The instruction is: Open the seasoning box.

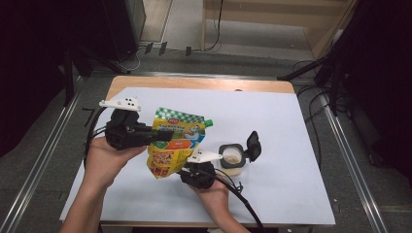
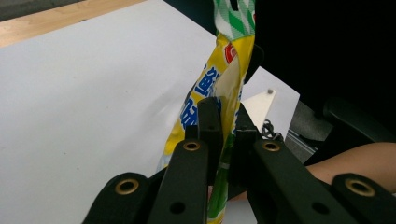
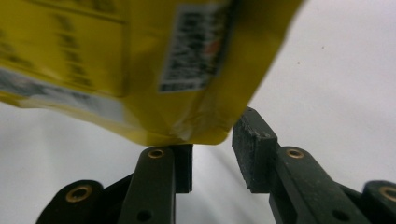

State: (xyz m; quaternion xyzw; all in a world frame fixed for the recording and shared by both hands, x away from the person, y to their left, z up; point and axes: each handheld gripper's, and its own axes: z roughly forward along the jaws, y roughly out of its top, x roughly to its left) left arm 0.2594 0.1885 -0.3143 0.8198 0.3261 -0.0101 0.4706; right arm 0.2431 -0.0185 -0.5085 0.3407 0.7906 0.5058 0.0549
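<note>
A: Where's the yellow pouch (image 1: 175, 143)?

B: Held up over the white mat (image 1: 282, 126), with the open container (image 1: 232, 158) at its three o'clock, lid flipped back.

A: And the tools?

B: The left gripper (image 2: 223, 122) is clamped on the pouch's edge. The right gripper (image 3: 212, 149), at six o'clock, has its jaws apart around the bottom corner (not yet pinching, as far as I can tell).

A: Progress?

B: The pouch is lifted and the container already holds something pale; I'd say the second grip and any pouring remain.
</note>
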